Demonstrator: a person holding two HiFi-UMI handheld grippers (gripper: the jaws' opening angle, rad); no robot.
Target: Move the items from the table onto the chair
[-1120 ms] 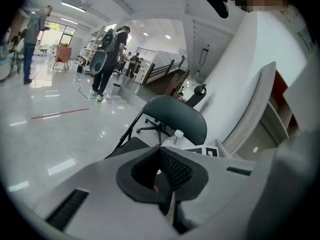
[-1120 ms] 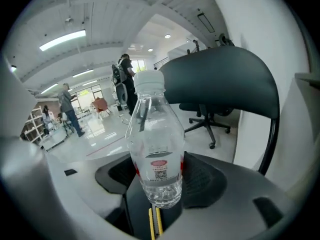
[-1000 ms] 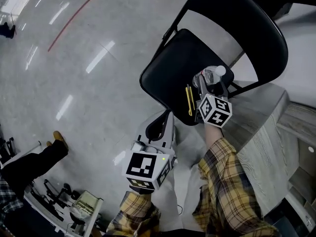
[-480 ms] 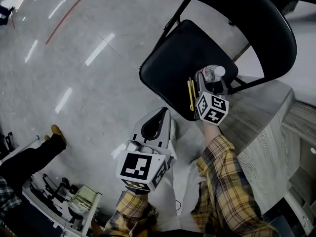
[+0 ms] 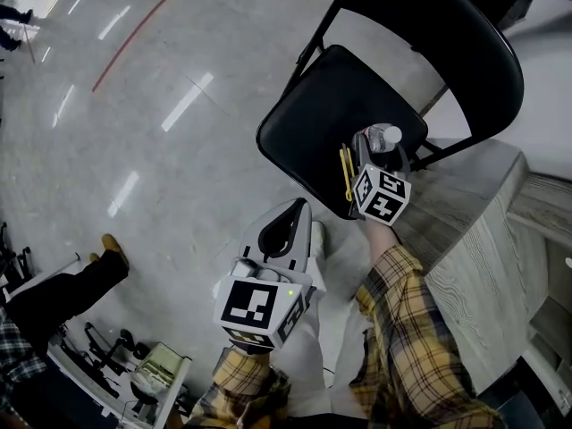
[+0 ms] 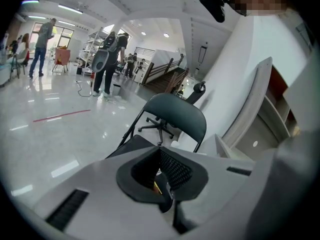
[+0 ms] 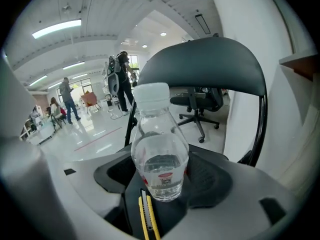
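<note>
The right gripper's pads press against either side of a clear water bottle, pinching it low on its body. The bottle stands upright between them, white cap on top and a little water inside, its base down at the black chair seat. Just in front of the bottle's base, touching or nearly touching it, a yellow utility knife lies flat on the seat, pointing back toward the gripper. The chair's curved backrest rises behind the bottle. The grey wood-grain table stands just beside the chair, under the plaid-sleeved right arm.

The left gripper has its fingers pressed together with nothing between them. It hangs over the glossy floor, near the seat's front edge but apart from it.
</note>
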